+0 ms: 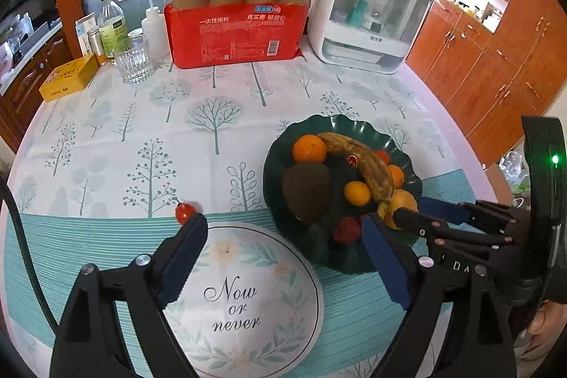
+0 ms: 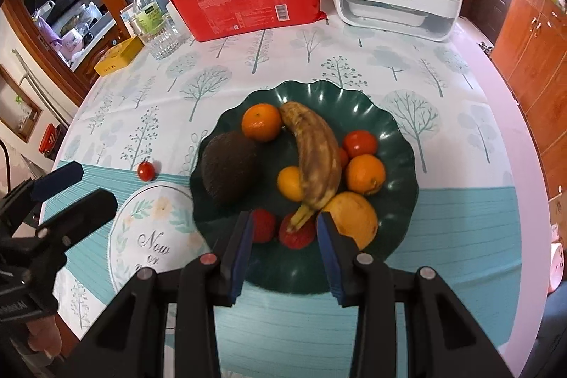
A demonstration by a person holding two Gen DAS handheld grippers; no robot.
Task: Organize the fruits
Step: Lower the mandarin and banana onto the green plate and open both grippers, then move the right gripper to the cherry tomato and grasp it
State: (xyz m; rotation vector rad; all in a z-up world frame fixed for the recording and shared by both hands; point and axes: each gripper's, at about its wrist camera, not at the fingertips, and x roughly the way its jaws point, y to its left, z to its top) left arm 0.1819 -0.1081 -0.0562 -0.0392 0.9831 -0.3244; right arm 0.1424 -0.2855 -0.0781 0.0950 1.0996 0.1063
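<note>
L gripper (image 1: 283,247) wide open, nothing held, cherry tomato (image 1: 185,212) by its fingertip; R gripper (image 2: 283,232) part open, empty, above plate (image 2: 389,116).

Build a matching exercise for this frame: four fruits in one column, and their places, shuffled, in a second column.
Things:
1. cherry tomato
2. banana
3. avocado
4. strawberries

Places:
A. across the middle of the green plate
B. on the tablecloth, off the plate
C. at the plate's near edge, by the right gripper
D. on the plate's left side

Pairs: 1-B, 2-A, 3-D, 4-C
</note>
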